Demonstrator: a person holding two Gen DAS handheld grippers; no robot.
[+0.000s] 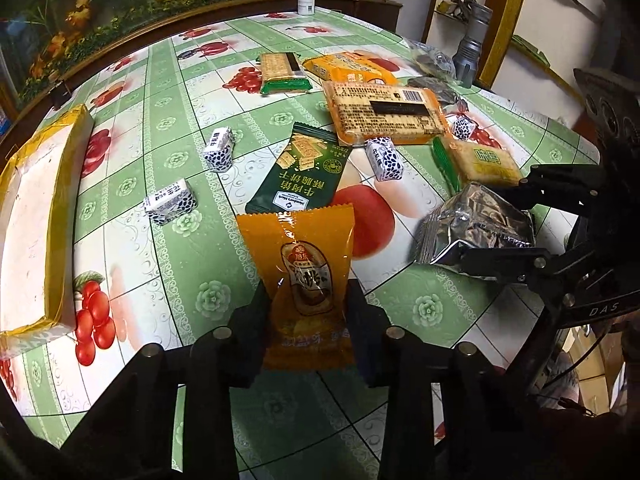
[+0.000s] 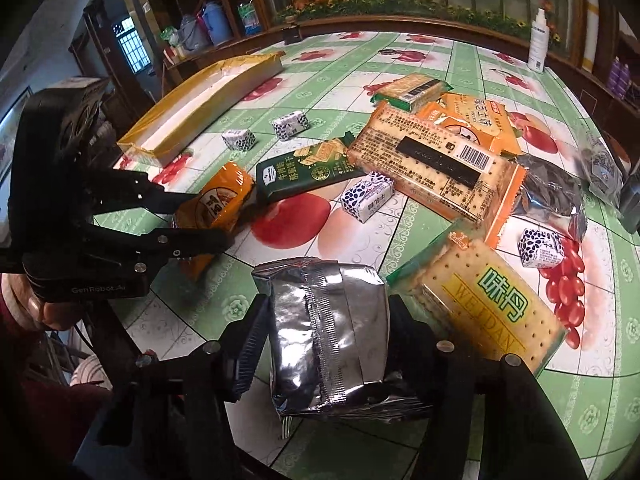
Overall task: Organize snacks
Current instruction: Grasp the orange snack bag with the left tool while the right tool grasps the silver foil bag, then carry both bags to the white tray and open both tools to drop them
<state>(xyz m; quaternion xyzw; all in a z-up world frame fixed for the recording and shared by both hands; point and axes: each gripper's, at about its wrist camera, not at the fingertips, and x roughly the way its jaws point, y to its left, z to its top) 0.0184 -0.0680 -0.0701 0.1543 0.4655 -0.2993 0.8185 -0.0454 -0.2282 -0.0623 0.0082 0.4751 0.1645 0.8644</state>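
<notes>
On the worktop at roughly 6 o'clock in each wrist view, both claws are busy: left claw pinches an orange snack packet, right claw squeezes a silver foil pack. Dark green cracker pack lies around 12 o'clock of the orange one, cardboard tray off at 9 o'clock.

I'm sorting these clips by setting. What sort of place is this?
Probably a room in a home: a table under a fruit-print tablecloth, thermos flasks on a wooden sideboard, and a flower mural on the wall behind.
</notes>
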